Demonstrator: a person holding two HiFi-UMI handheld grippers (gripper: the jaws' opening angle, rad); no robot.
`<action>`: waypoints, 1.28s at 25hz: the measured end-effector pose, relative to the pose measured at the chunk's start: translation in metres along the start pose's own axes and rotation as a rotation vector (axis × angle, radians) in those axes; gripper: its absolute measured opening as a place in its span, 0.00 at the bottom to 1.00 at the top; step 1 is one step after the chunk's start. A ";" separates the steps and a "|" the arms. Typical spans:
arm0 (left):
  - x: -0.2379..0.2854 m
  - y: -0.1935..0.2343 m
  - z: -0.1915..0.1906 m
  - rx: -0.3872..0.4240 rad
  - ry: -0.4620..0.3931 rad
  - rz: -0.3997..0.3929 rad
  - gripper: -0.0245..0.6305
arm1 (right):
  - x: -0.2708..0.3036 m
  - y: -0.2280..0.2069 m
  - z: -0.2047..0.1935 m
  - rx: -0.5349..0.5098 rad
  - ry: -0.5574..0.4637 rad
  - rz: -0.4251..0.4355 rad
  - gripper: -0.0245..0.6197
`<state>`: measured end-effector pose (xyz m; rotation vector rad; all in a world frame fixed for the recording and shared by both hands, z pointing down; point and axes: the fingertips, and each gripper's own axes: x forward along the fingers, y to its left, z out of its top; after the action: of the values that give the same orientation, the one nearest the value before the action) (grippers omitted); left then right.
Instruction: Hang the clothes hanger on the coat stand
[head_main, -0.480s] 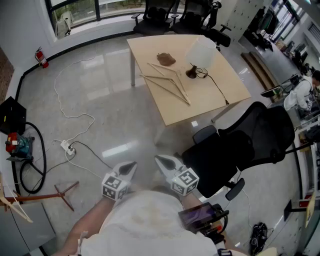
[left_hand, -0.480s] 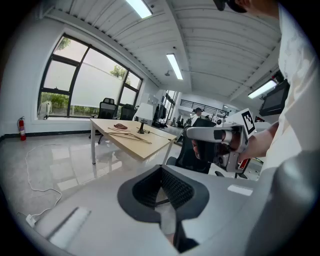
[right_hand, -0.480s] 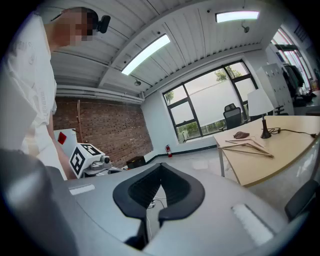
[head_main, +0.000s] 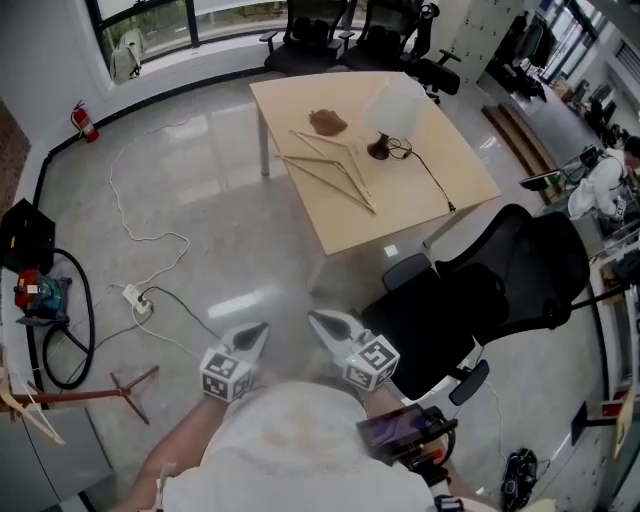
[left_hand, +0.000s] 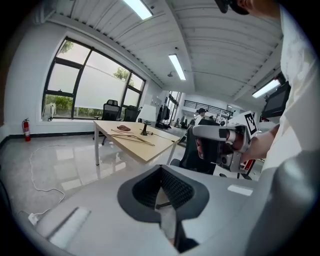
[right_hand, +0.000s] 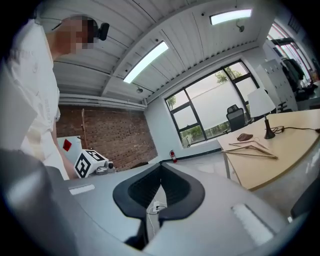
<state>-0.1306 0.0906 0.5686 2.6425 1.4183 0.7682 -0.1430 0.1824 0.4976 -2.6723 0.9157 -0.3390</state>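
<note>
**Both grippers closed and empty; hangers on the far table**

Nearest, the left gripper (head_main: 262, 328) and right gripper (head_main: 314, 318) sit almost where they were half a second before. Each has its jaws together on nothing. One coat stand (head_main: 80, 396) shows at lower left. Farther off, one table (head_main: 420, 200), now slightly higher in the head view, carries two overlapping clothes hangers (head_main: 330, 165), one lamp (head_main: 393, 108) and one brown object (head_main: 325, 122).

Two pale wooden clothes hangers (head_main: 327, 160) lie flat, one partly over the other. They are far out in front of the fingers (head_main: 335, 325) and nothing touches them. The thin brown coat stand (head_main: 85, 396) is off to the left of the fingers, well apart from them.
</note>
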 end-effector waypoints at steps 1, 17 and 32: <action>0.001 0.001 0.002 0.001 0.000 0.005 0.04 | 0.001 -0.001 0.002 -0.004 -0.001 0.008 0.06; 0.059 -0.007 0.023 0.017 0.013 0.038 0.04 | -0.002 -0.069 0.009 0.016 0.013 0.015 0.06; 0.081 0.017 0.033 -0.044 0.023 0.205 0.04 | 0.035 -0.111 0.004 0.056 0.085 0.168 0.06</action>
<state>-0.0655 0.1513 0.5773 2.7832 1.1329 0.8390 -0.0530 0.2451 0.5373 -2.5260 1.1302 -0.4359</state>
